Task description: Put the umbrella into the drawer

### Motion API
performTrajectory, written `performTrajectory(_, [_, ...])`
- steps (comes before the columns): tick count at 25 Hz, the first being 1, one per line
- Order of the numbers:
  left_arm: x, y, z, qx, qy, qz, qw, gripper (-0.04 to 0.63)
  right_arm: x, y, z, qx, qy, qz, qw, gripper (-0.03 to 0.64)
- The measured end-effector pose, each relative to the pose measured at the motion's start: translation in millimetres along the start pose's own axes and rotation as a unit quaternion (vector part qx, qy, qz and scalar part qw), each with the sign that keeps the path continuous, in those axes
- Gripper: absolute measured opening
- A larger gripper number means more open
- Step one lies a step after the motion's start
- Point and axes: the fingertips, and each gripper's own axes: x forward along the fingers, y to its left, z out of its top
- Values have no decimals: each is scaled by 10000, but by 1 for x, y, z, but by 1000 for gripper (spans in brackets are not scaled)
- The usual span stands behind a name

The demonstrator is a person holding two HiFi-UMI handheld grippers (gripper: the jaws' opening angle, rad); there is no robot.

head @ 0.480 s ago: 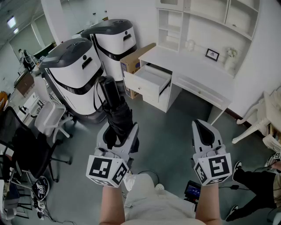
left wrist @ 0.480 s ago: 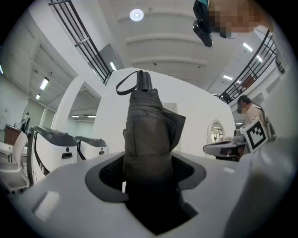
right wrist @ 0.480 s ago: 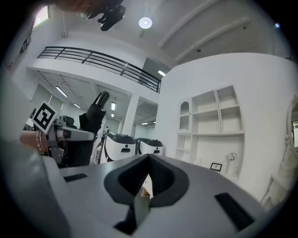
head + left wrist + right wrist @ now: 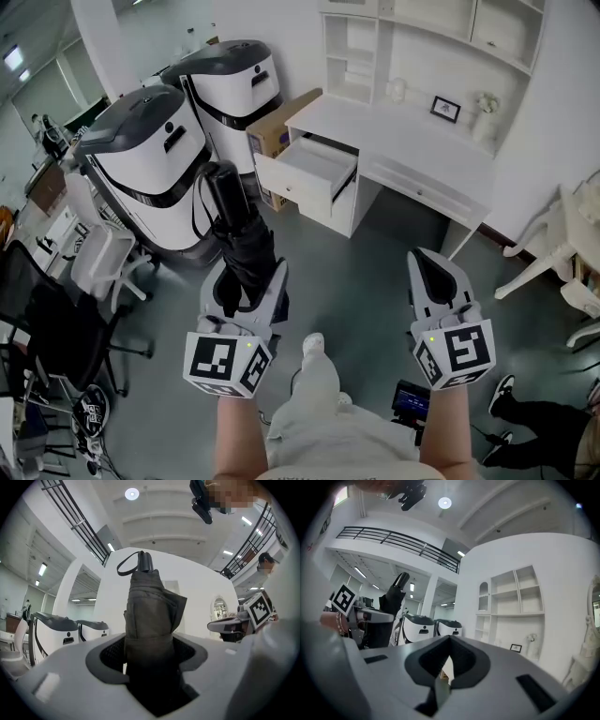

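A: Left claw (image 4: 251, 277): clamped wide round folded umbrella (image 4: 234, 220), handle toward 12 o'clock, likely for feeding in endwise. Right claw (image 4: 433, 272): pressed together, empty, kept aside.

B: Open drawer (image 4: 317, 169) at 1 o'clock, well apart; plain in head view, absent from left gripper view. Pads biting fabric clear only there.

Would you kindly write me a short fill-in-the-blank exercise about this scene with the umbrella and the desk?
1. The left tongs are shut on a folded black ____.
2. The right tongs are shut and hold ____.
3. The drawer of the white desk stands ____.

Missing words: umbrella; nothing; open.
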Motion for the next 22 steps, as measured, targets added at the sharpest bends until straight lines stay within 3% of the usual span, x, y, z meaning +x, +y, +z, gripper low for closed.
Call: performTrajectory(22, [206, 134, -18, -225, -76, 97, 9997, 272, 215, -76, -8, -135, 196, -103, 9997, 8])
